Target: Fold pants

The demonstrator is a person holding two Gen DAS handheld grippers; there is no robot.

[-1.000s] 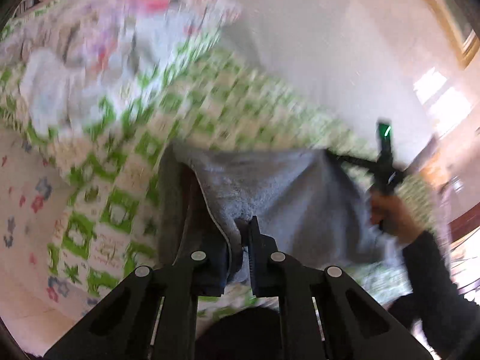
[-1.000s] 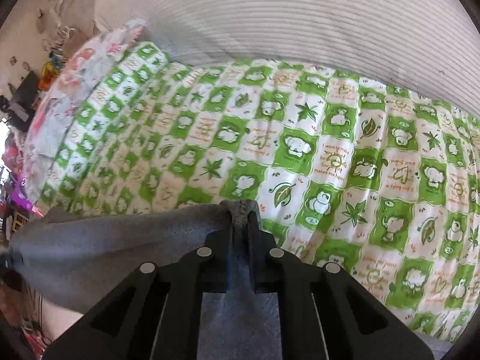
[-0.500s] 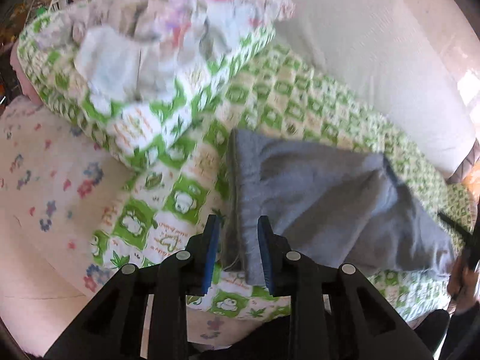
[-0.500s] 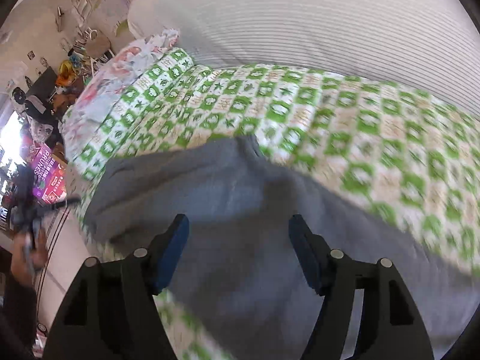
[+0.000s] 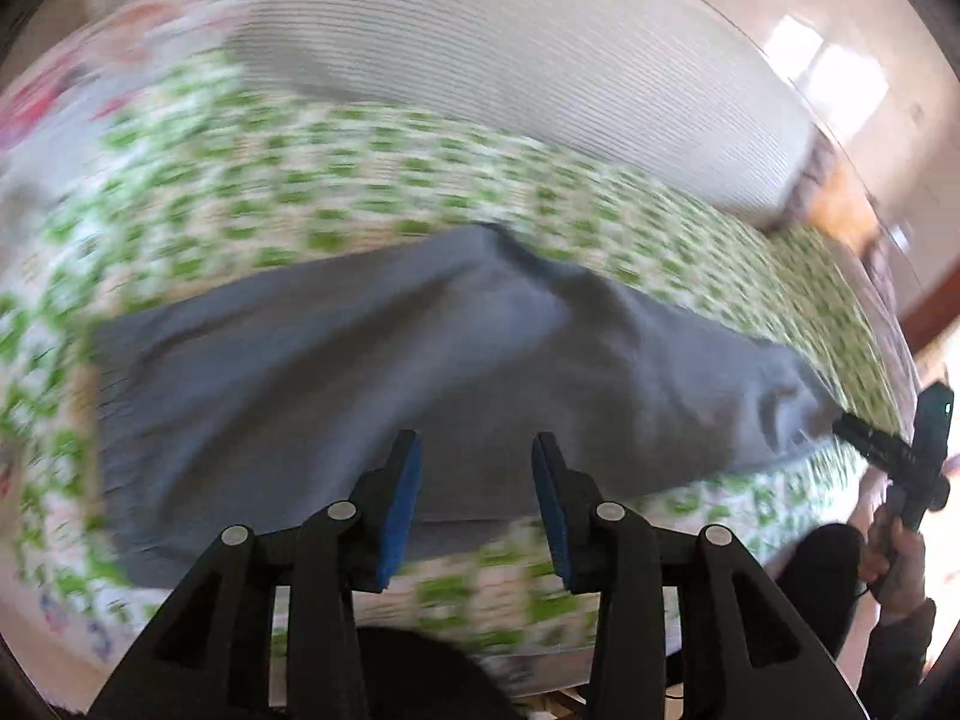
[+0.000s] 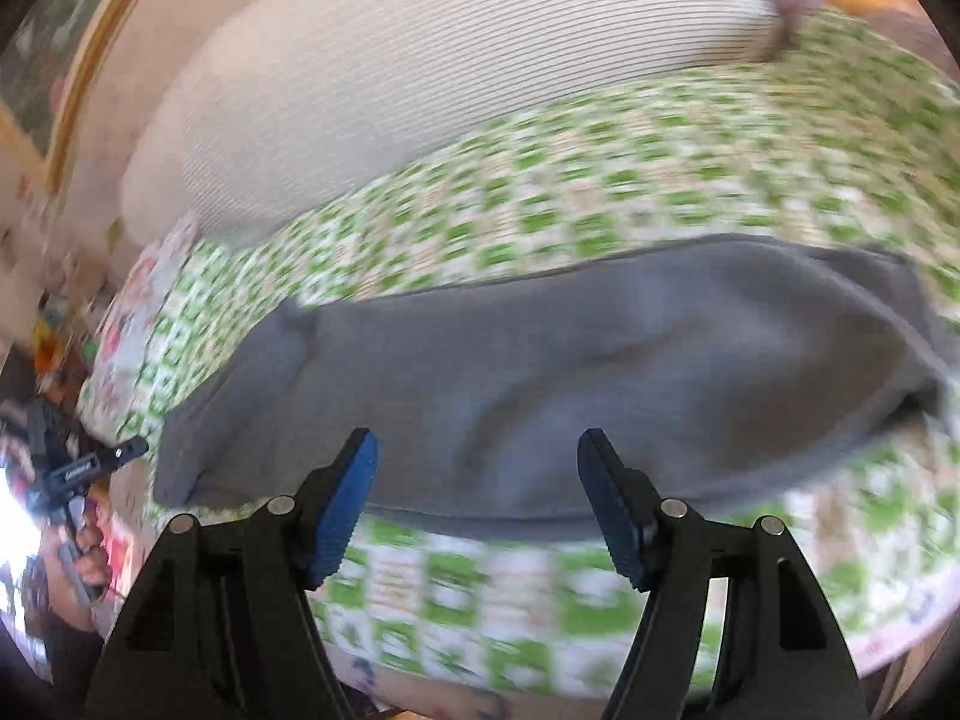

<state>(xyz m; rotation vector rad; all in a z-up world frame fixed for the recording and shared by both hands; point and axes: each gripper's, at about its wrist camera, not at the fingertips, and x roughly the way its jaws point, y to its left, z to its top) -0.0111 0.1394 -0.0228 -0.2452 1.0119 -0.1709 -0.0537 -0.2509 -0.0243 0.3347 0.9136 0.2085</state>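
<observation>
Grey pants (image 5: 420,360) lie spread across the green-and-white checked bedcover (image 5: 360,180), folded into a broad band with a few ridges. In the right wrist view the same pants (image 6: 570,372) stretch from left to right. My left gripper (image 5: 474,456) hovers above the near edge of the cloth, its jaws opening with nothing between them. My right gripper (image 6: 477,450) stands open above the pants' near edge, also holding nothing. Each view shows the other gripper far off at its edge, gripped by a hand. Both views are blurred.
A large white ribbed cushion (image 5: 480,60) runs along the back of the bed. A floral pillow (image 5: 90,60) lies at the far left. A person's hand (image 5: 900,558) and dark sleeve show at the right edge. The bed's front edge runs just below the grippers.
Both grippers held the grey pants a second ago and have let go. The cloth now lies flat on the bedcover, and both grippers have drawn back towards the bed's front edge.
</observation>
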